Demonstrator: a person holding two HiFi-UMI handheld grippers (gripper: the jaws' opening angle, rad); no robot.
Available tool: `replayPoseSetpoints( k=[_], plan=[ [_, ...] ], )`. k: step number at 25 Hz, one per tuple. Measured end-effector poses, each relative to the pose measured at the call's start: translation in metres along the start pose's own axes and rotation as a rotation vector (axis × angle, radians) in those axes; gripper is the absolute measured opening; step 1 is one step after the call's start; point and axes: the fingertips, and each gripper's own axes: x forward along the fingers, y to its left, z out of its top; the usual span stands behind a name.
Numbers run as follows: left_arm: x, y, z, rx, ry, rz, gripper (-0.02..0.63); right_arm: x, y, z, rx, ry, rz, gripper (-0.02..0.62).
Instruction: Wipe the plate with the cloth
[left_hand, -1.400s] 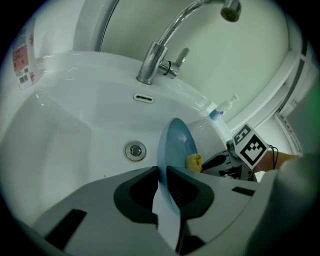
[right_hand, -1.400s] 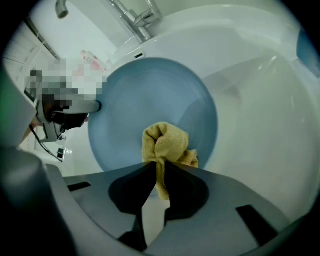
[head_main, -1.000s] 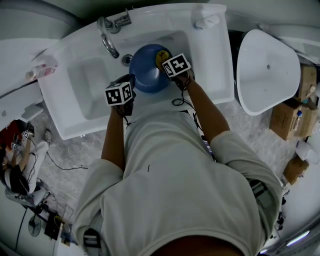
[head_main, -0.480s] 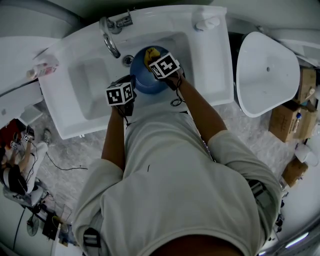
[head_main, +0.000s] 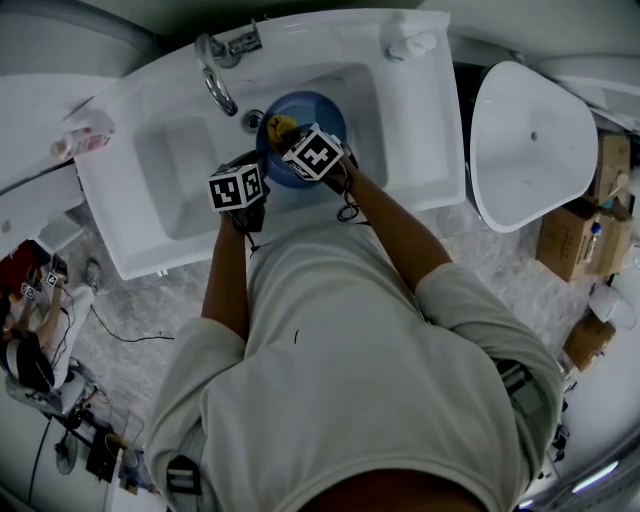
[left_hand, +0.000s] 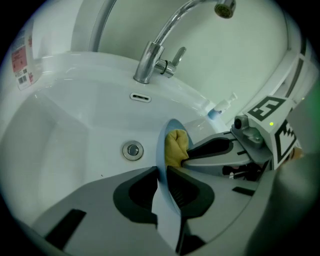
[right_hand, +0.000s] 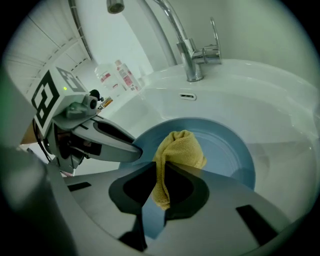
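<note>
My left gripper (left_hand: 161, 186) is clamped on the near rim of the round blue plate (left_hand: 167, 222), which runs edge-on straight up between its two dark jaws. My right gripper (right_hand: 161, 184) is shut on a folded yellow terry cloth (right_hand: 179, 148); one end of the cloth hangs down between the jaws and the bunched end lies against the plate's face (right_hand: 227, 150) just beyond them.

From the left gripper view the plate is only a thin blue line, so its face is hidden there, and the cloth (left_hand: 175, 145) peeks out just behind the rim. In the head view the marker cubes cover the jaws of both the left gripper (head_main: 260, 168) and the right gripper (head_main: 291, 137).

The plate (head_main: 322, 108) is smooth, with a shallow well, held inside the white sink basin (head_main: 180, 170). Past it sit the round metal drain (left_hand: 133, 150) and the curved chrome faucet (right_hand: 193, 56).
</note>
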Motion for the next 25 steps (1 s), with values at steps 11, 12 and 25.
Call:
replayPoseSetpoints(
  k=[11,12,25],
  plan=[
    [0.001,0.002,-0.002,-0.004,0.007,-0.002,0.073,0.004,0.028,-0.047,-0.118,0.123,0.105,0.049],
    [0.0,0.002,-0.002,-0.002,0.007,-0.002,0.072,0.003,0.023,-0.054,-0.114,0.144,0.099,0.049],
    [0.004,0.002,-0.002,0.009,0.009,-0.002,0.072,-0.012,-0.045,-0.104,0.15,0.233,-0.032,0.049]
  ],
)
